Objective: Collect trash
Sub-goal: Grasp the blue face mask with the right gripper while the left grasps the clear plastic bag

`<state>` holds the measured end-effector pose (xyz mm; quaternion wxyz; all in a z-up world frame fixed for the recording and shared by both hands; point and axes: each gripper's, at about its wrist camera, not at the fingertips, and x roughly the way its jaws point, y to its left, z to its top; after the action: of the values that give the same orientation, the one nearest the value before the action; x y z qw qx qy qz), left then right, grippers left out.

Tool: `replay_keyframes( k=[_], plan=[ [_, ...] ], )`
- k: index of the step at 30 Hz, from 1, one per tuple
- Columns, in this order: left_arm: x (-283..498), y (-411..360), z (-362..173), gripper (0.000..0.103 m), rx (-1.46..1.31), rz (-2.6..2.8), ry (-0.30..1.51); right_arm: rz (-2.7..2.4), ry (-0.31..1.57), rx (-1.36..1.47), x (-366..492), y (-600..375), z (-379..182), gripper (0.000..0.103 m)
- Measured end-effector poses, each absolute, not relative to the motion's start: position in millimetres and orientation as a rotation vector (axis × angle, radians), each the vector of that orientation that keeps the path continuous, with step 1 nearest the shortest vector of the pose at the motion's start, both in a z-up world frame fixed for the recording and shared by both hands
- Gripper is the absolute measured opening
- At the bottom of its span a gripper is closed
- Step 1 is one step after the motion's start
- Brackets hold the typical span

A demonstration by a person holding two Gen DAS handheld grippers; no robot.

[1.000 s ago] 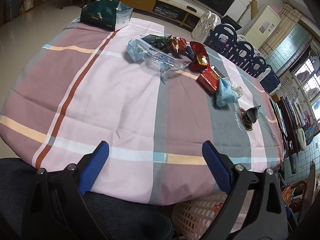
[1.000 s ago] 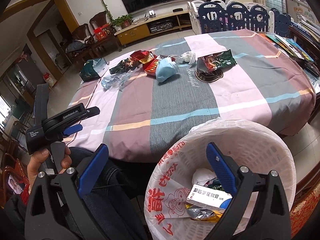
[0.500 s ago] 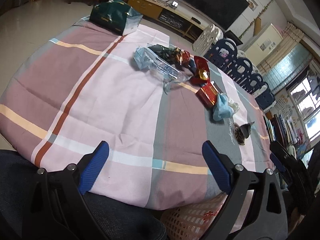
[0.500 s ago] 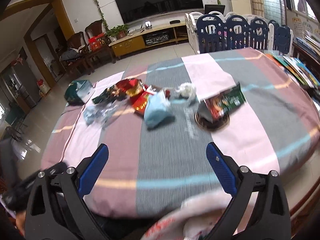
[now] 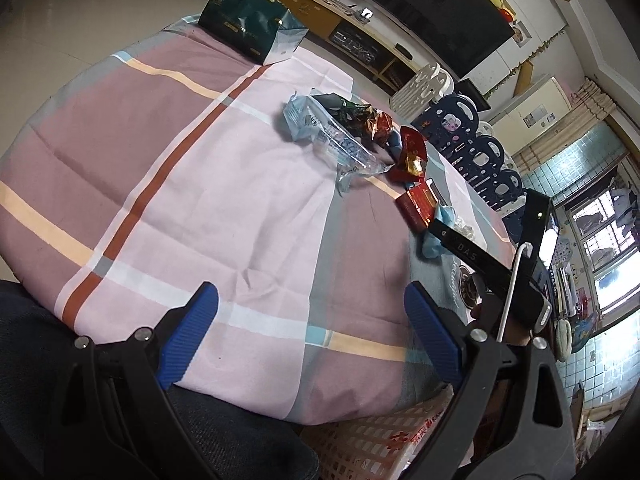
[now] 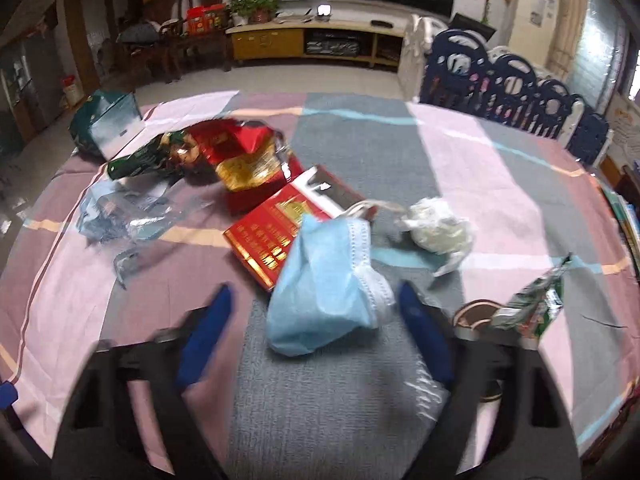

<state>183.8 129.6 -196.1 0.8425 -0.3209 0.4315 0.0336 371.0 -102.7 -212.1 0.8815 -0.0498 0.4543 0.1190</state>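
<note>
The right hand-held gripper (image 6: pixel 312 332), jaws just narrowing yet empty, straddles a crumpled blue face mask (image 6: pixel 324 292) on the tabletop (image 6: pixel 500 184). It looks light, soft and limp; pinching its bunched middle seems best.

Trash lay on the table (image 6: pixel 500 168) in a loose line. Mask (image 6: pixel 324 288) sat nearest the camera in the right wrist view, its far edge overlapping the box (image 6: pixel 266 240). Wad (image 6: pixel 438 228) lay right of the mask, apart from it. Wrappers (image 6: pixel 224 152) piled behind the box; film (image 6: pixel 120 212) lay left of it. Bag (image 6: pixel 106 124) stood at the far left edge. Packet (image 6: pixel 532 308) lay at right. Basket (image 5: pixel 372 444) sat below the table's near edge.
</note>
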Motion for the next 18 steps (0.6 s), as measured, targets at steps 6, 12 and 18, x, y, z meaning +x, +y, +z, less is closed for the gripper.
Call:
replay_keyframes(
  k=[6,12,18],
  plan=[
    [245,154,-211,0.096,-0.865,0.139,0.948,0.331,0.977,-0.075,339,-115,-207,0.018],
    [347,140,-214,0.096,-0.703,0.271,0.919,0.356,0.941,0.007,256,-142,-181,0.018],
    [394,116,-228,0.077,-0.550,0.262,0.916,0.337,0.929,0.125,195,-167,-176,0.018]
  ],
)
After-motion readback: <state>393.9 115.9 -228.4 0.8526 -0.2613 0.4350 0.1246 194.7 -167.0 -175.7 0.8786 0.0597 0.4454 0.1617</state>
